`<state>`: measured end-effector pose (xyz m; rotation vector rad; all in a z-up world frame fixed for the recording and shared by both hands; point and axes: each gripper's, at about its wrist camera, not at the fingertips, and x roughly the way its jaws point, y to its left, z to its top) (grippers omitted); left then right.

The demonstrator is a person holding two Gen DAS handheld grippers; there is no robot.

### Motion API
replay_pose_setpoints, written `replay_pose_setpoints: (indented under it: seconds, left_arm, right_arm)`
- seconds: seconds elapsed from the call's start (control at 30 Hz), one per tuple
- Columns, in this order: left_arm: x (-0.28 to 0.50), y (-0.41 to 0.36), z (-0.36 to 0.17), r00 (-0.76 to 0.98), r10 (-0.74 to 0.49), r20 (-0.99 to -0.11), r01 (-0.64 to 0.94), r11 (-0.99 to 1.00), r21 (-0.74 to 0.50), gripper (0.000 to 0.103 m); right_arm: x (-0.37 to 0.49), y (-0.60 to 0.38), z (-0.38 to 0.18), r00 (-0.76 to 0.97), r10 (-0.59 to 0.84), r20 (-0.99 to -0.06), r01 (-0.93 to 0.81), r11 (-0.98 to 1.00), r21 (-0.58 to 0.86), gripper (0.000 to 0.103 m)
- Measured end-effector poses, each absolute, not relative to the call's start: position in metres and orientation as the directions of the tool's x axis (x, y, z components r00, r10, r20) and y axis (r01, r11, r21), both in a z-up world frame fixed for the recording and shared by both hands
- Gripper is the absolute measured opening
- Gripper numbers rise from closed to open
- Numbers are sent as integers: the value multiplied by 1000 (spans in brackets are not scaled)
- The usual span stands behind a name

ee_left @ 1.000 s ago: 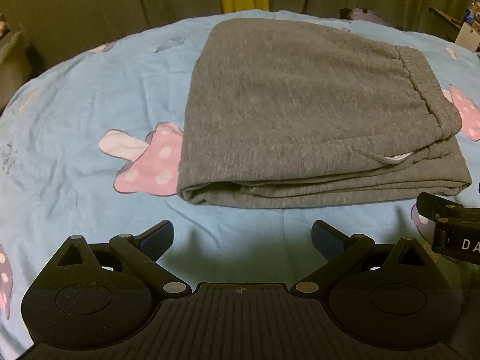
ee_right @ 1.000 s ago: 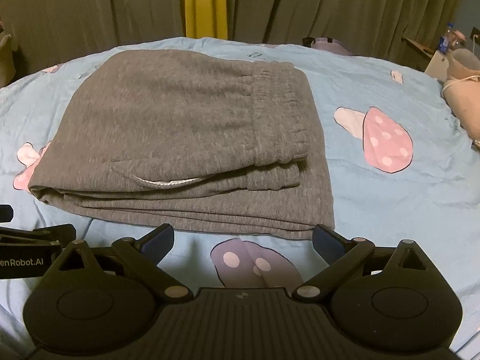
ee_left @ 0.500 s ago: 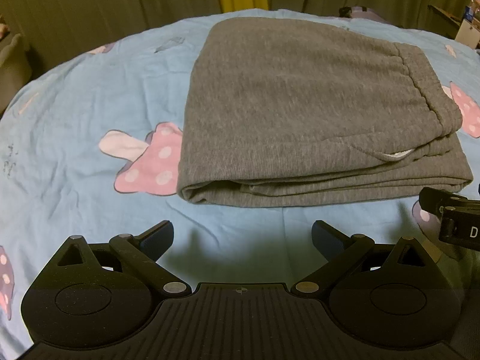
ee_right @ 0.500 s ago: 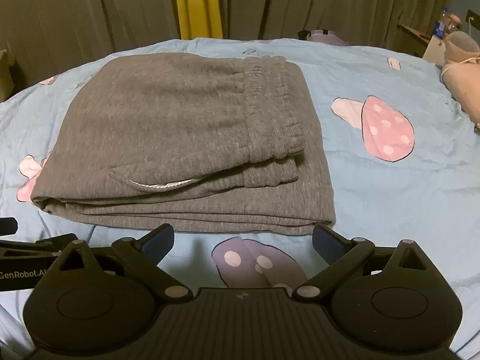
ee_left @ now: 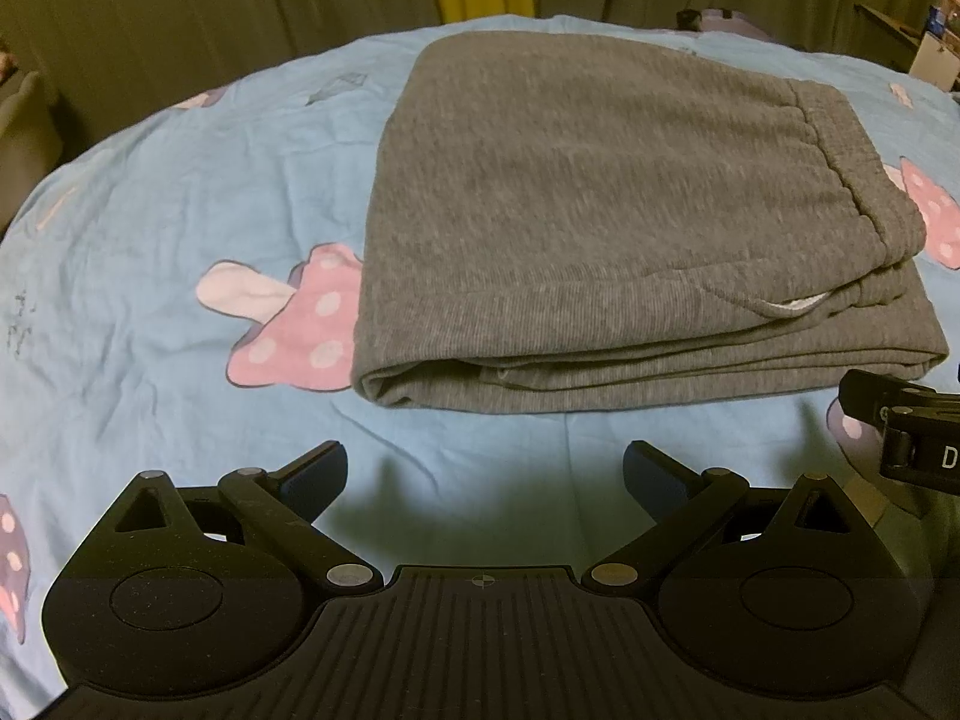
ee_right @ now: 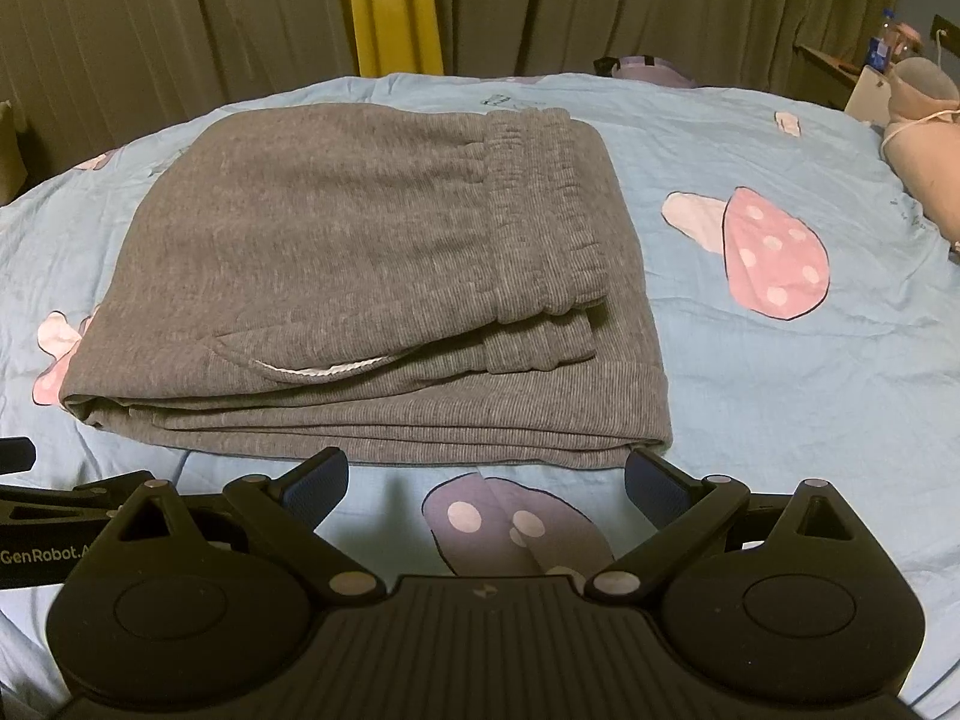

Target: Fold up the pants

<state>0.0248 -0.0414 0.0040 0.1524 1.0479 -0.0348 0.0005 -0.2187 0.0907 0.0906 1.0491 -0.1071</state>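
The grey pants (ee_left: 606,222) lie folded into a compact, roughly rectangular stack on the blue sheet (ee_left: 150,276), in the middle of the bed. The stack's long axis runs left to right across both views, parallel to the near edge where the layers show. The elastic waistband (ee_right: 540,210) sits on top at the right end, running from near to far, so the waist end points toward the right side. The rounded fold (ee_left: 384,384) closes the left end. Along the near side, about 4 thin layers of fabric are stacked, their edges fairly even. A pocket opening with a white lining edge (ee_right: 324,369) gapes slightly on the top layer near the front. The fabric is a ribbed knit, flat on top with few wrinkles.

The left gripper (ee_left: 485,477) hovers just in front of the stack's near edge, toward its left half, with its 2 fingers spread wide and nothing between them. The right gripper (ee_right: 486,480) hangs in front of the stack's right half, fingers likewise spread wide and empty; its right fingertip (ee_right: 651,477) is very near the stack's near right corner, and contact cannot be told.

Pink spotted mushroom prints (ee_right: 774,252) dot the sheet on either side. Olive curtains (ee_right: 150,18) with a yellow strip (ee_right: 390,0) hang behind the bed.
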Motion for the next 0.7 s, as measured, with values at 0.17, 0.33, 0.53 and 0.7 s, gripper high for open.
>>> replay_pose_setpoints:
  seconds: [0.17,0.33,0.53,0.7]
  left_arm:
    - [25,-42,4,499,47,-865,102,988,112,102]
    - [25,-41,3,499,45,-865,102,989,110,102]
    - [24,-41,3,499,45,-865,102,989,110,102]
    - [24,-41,2,497,46,-866,105,988,112,102]
  right_arm:
    - [1,-220,90,492,-46,-870,132,991,23,99]
    - [1,-220,90,493,-47,-869,131,991,21,99]
    - [1,-220,89,491,-47,-870,131,991,21,99]
    - [1,-220,89,491,-46,-870,131,991,21,99]
